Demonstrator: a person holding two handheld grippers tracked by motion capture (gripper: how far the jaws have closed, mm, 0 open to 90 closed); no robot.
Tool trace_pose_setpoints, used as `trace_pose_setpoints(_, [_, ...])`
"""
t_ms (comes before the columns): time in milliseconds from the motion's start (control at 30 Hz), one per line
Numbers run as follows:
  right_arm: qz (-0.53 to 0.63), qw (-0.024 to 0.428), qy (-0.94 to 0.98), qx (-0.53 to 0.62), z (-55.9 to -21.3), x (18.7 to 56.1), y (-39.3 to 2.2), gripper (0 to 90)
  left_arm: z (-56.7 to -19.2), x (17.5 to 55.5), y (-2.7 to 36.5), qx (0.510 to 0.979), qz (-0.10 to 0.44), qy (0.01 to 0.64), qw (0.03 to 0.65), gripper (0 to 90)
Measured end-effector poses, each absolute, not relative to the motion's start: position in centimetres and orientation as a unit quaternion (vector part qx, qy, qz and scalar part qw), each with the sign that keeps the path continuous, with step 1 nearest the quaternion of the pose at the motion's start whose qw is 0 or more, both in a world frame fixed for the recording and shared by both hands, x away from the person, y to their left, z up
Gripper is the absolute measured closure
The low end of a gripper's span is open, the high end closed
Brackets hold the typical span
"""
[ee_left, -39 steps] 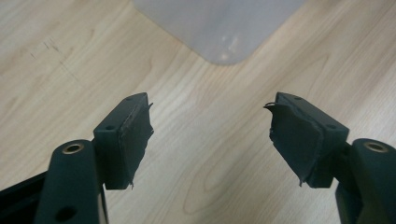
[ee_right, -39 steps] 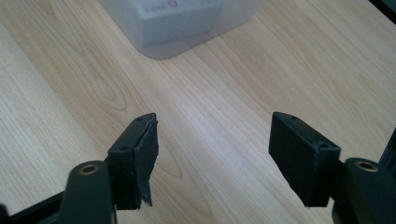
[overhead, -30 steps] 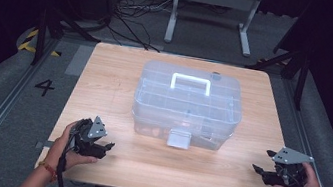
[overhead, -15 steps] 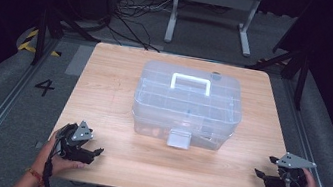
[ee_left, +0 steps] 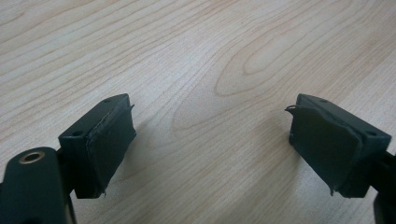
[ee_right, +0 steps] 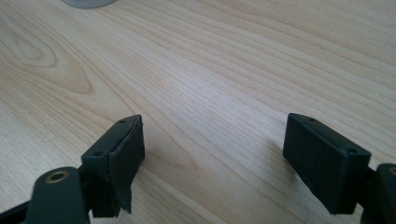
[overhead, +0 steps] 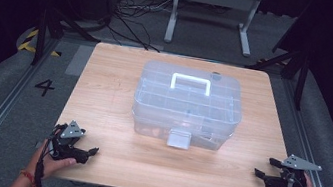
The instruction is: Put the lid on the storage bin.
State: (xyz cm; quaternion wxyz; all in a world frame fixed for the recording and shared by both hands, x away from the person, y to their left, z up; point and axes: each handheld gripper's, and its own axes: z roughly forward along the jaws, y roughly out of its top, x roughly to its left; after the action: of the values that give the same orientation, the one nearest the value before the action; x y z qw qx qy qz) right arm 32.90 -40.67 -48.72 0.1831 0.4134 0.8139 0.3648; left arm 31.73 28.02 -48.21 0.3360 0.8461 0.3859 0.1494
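The clear plastic storage box sits pretty much dead centre on the wooden table, lid on, white handle lying flat on top and the front latch facing the person, which looks closed to me. You can make out some dark and pale bits through the walls, but it's too hazy to say what they are. Both grippers are parked well away from it at the near corners: the left gripper and the right gripper, each resting low by the table edge in a hand. Both sets of jaws are spread wide with nothing but bare wood between them. My guess is they're just in a ready spot on either side, since the latch would be the obvious first thing to go for.
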Motion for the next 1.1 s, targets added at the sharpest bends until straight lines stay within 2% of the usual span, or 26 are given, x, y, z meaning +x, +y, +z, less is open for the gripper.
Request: trace_pose_setpoints(1100, [0.364,0.185,0.810,0.421,-48.74,32.83,-40.54,20.2,-48.22,31.75,28.04,0.847,0.148,0.385,0.336,13.8])
